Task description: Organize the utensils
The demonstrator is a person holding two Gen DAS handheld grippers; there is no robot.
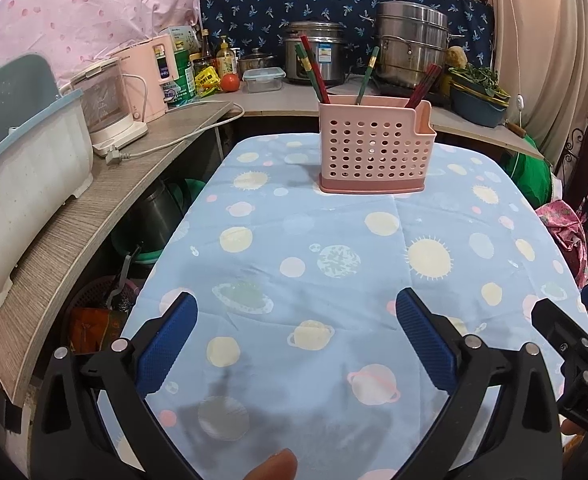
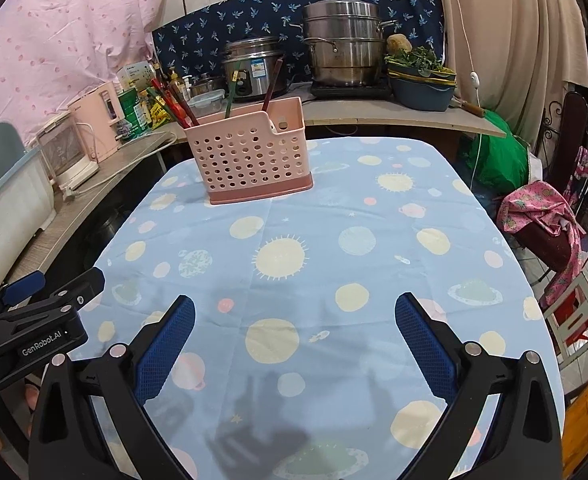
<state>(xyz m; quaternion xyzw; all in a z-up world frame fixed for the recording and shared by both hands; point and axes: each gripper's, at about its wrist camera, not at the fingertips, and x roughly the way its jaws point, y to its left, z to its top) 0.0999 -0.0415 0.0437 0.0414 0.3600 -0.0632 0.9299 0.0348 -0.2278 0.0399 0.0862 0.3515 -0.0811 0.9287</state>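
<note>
A pink perforated utensil holder (image 1: 374,148) (image 2: 249,156) stands upright at the far end of the table, which is covered by a blue planet-print cloth (image 1: 334,240) (image 2: 314,220). Red and green chopsticks (image 1: 314,72) (image 2: 173,104) lean in its left compartment. A single green one (image 1: 368,76) (image 2: 231,92) sits in the middle and dark red ones (image 1: 424,84) (image 2: 271,84) on the right. My left gripper (image 1: 297,300) hovers open over the near part of the cloth, holding nothing. My right gripper (image 2: 296,302) is beside it, also open and empty.
A wooden counter wraps the left and back sides. On it are a white dish rack (image 1: 21,184), a glass kettle (image 1: 105,100), a rice cooker (image 1: 314,52), a steel steamer pot (image 2: 342,48) and a basin of greens (image 2: 420,80). A chair with pink cloth (image 2: 542,220) stands at the right.
</note>
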